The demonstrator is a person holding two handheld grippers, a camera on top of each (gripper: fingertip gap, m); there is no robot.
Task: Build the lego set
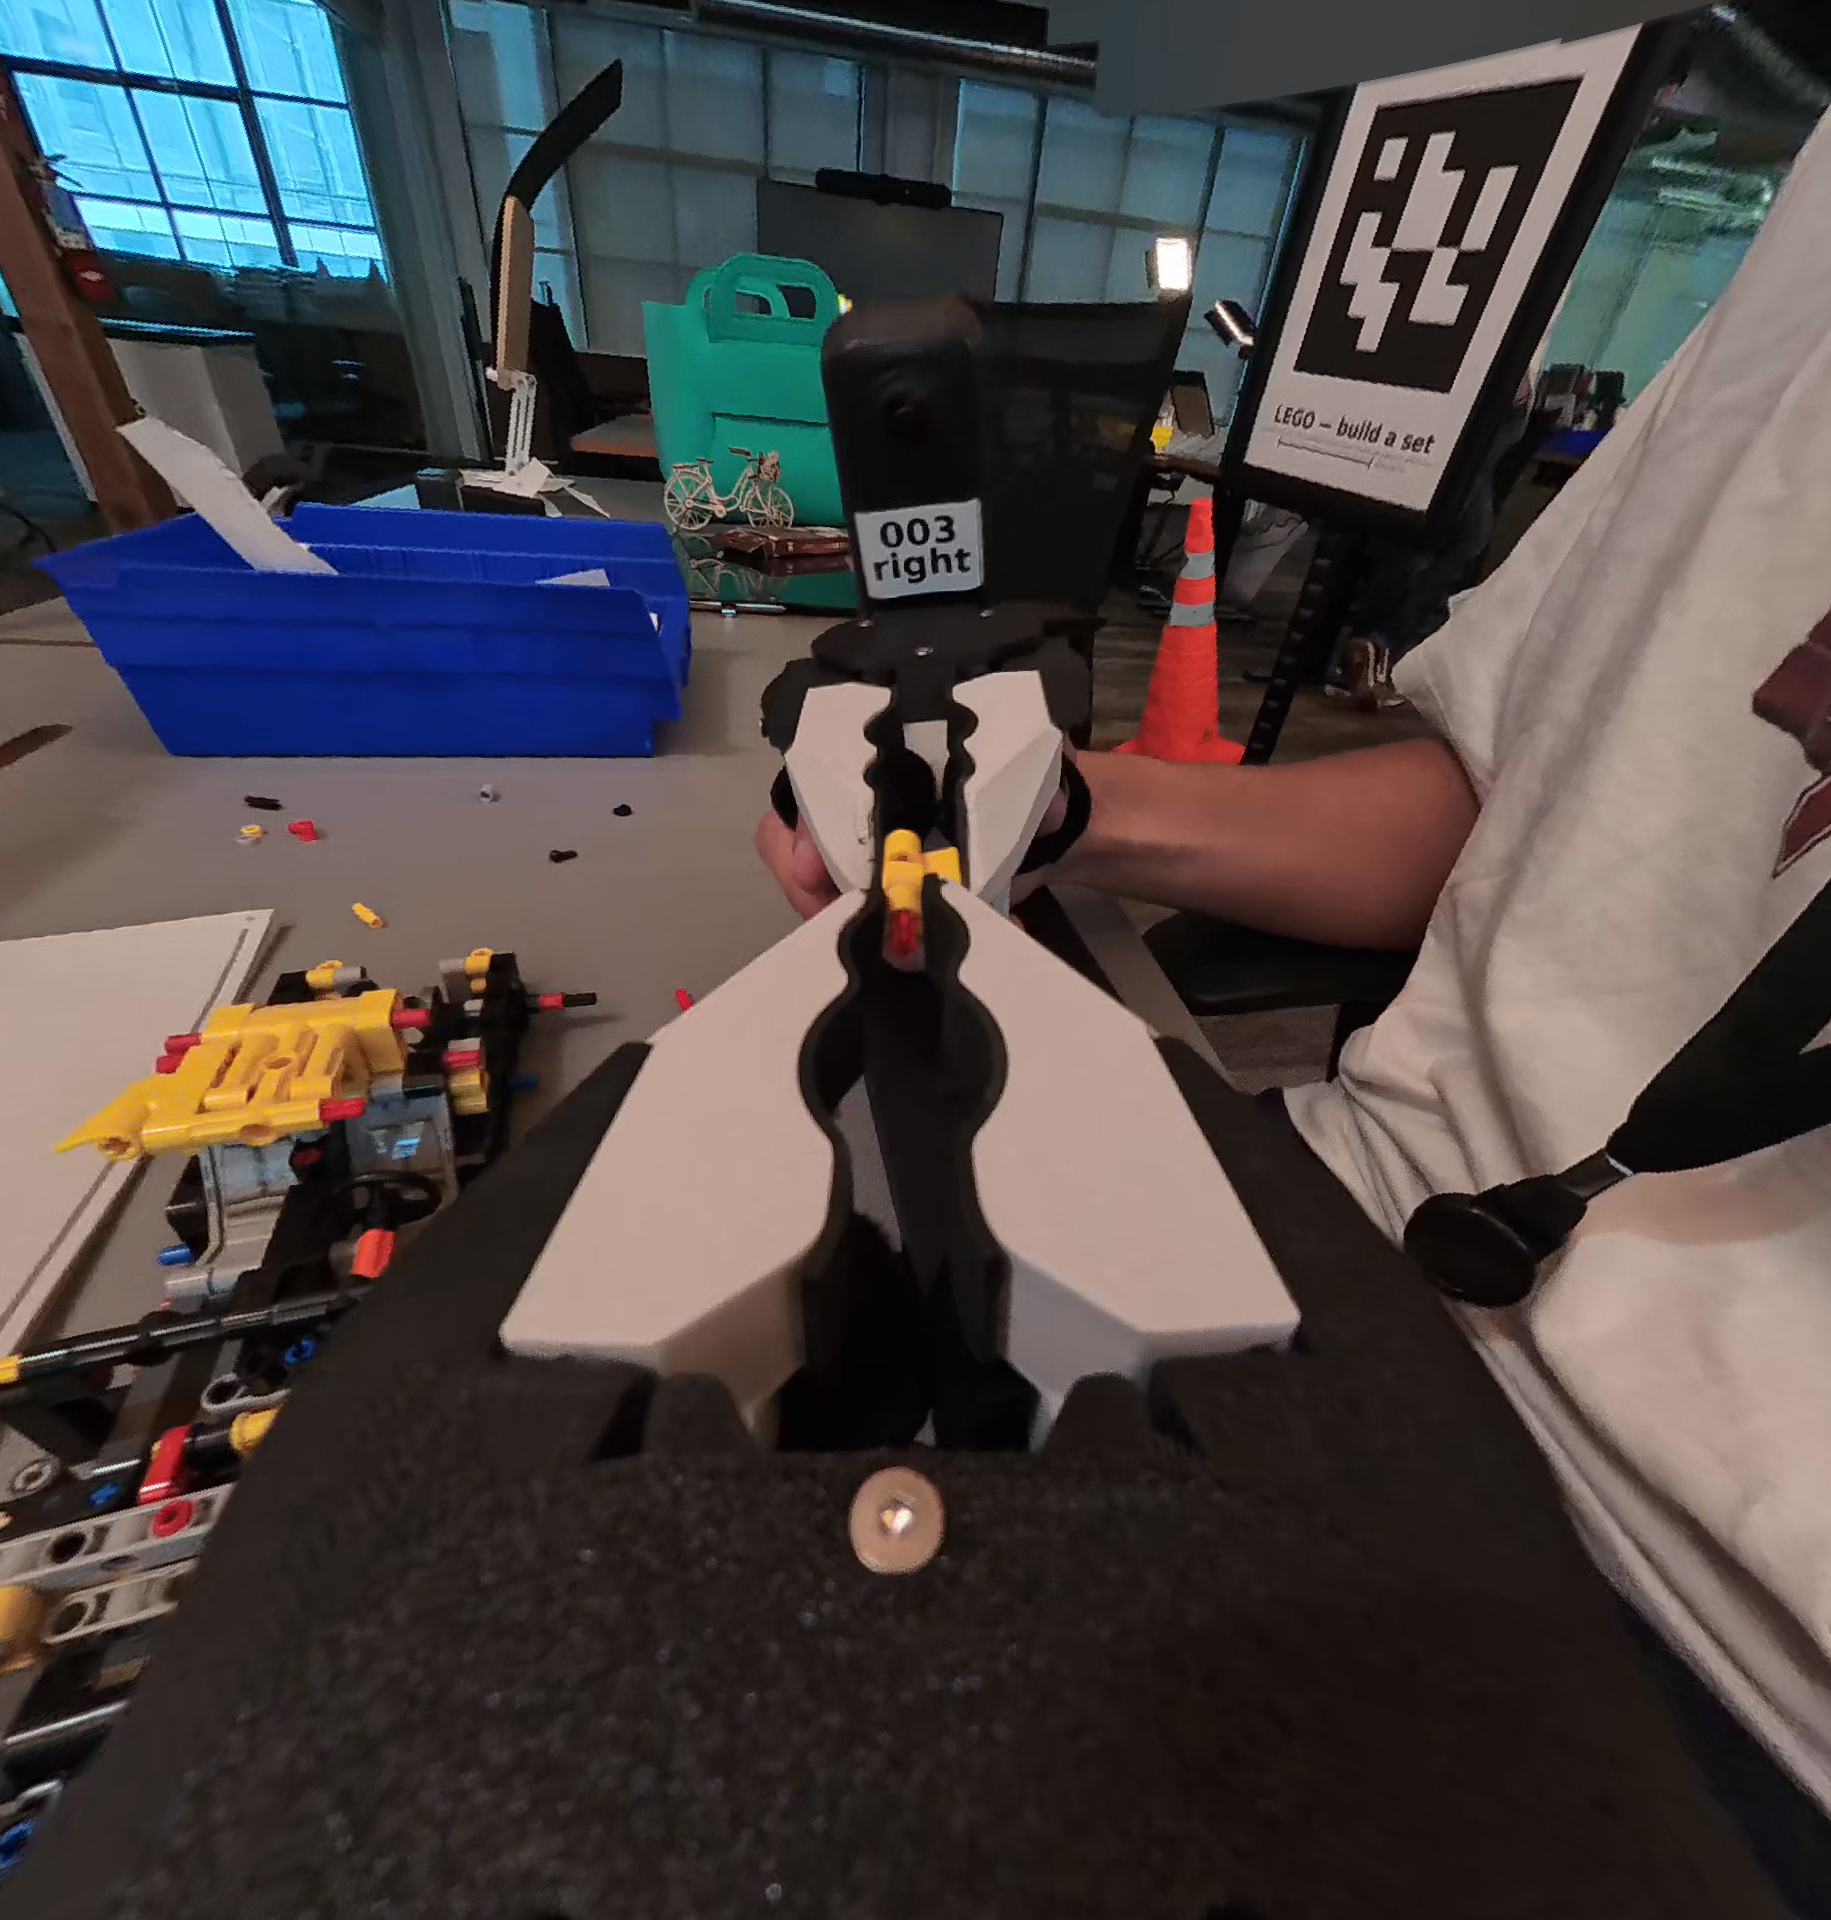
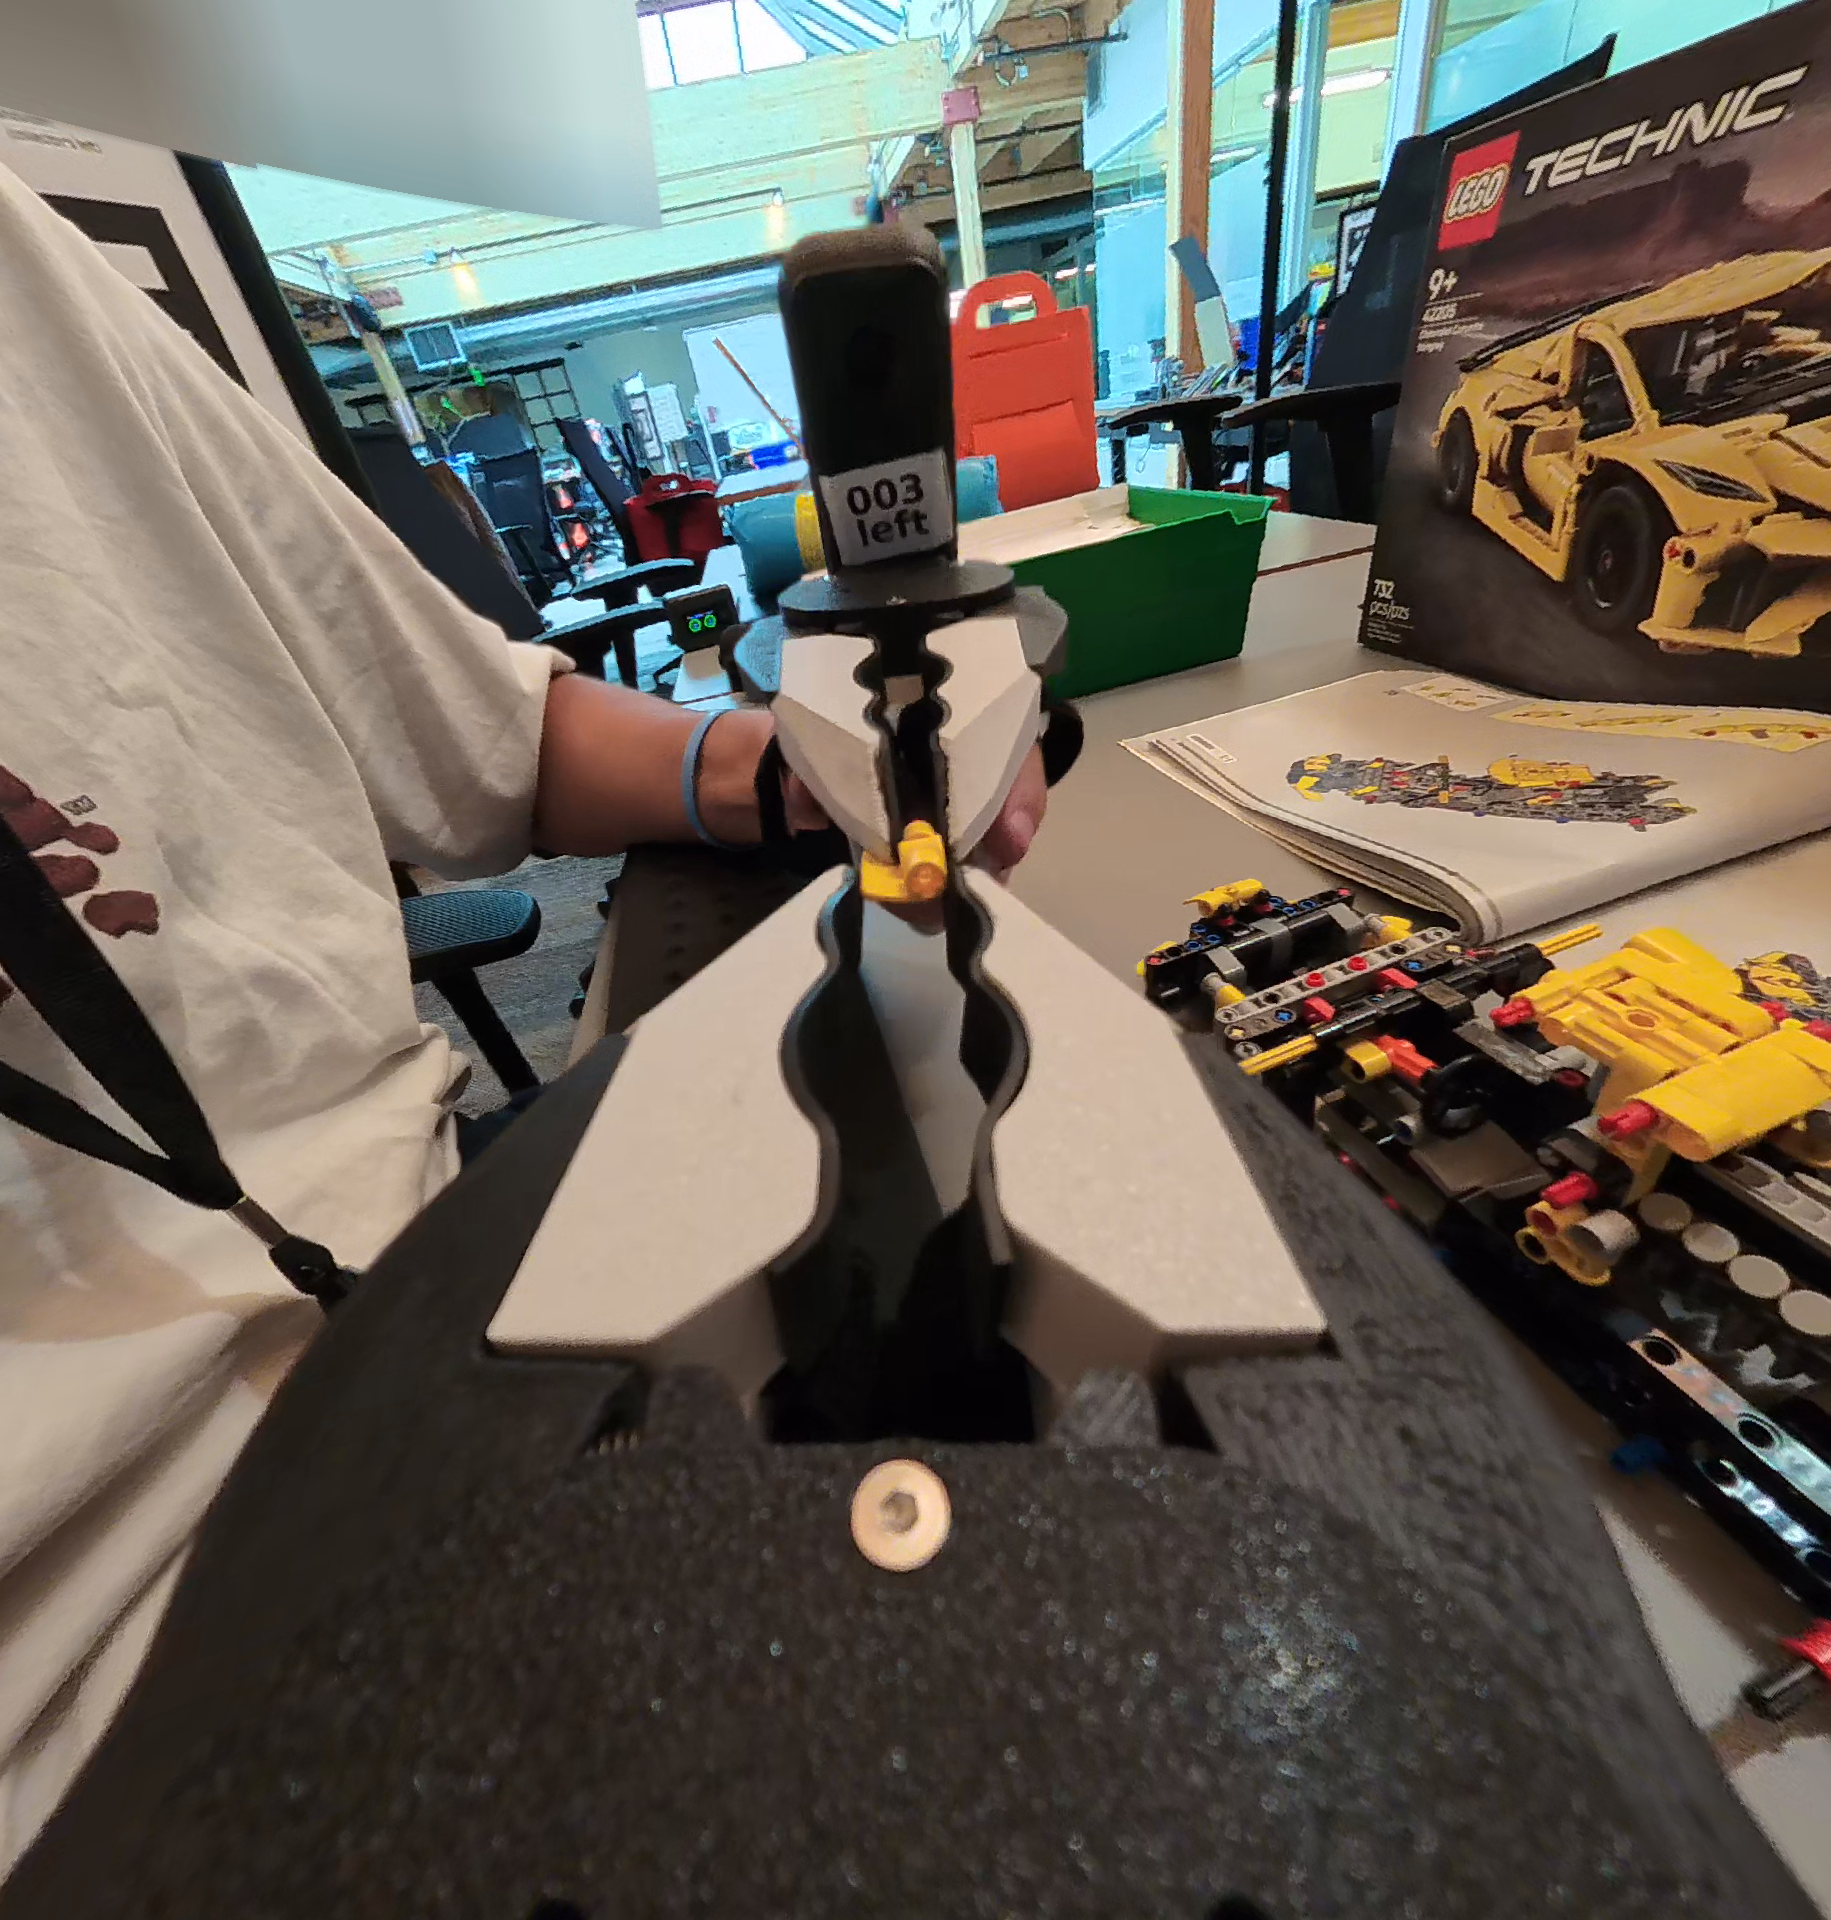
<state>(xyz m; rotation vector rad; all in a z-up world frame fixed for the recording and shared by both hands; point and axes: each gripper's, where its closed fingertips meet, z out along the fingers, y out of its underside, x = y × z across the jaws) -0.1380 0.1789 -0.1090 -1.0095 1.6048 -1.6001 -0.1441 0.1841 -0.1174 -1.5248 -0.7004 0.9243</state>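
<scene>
Grey tabletop [image 1: 682, 748] carries everything, and a person in a white shirt [image 2: 163, 623] sits at its edge, holding one gripper in each hand so the two face each other tip to tip.

A set box [image 2: 1638, 416] with a yellow car pictured on it stands at the far side in the right wrist view, with an open instruction booklet [image 2: 1493, 790] lying flat before it. A blue bin [image 1: 391, 634] sits farther back in the left wrist view, and a green bin [image 2: 1150, 582] lies behind the left gripper in the right wrist view. Beside the booklet lies the half-built car frame [image 2: 1513, 1049], a long black and grey body with yellow panels and red pins on top; it rests on the table just beside both grippers, touched by neither.

The left gripper [image 1: 903, 914] and the right gripper [image 2: 895, 894] meet in the air above the table's edge, near the person's chest. Between their tips sits a small yellow piece [image 1: 906, 868] with a red pin [image 1: 900, 935] sticking out of it. The left gripper's jaws are clenched on the yellow piece. The right gripper's jaws are drawn close together and also pinch this same small assembly, from the opposite side.

Loose small parts [image 1: 303, 829], red, yellow and black, lie scattered on the table before the blue bin.
</scene>
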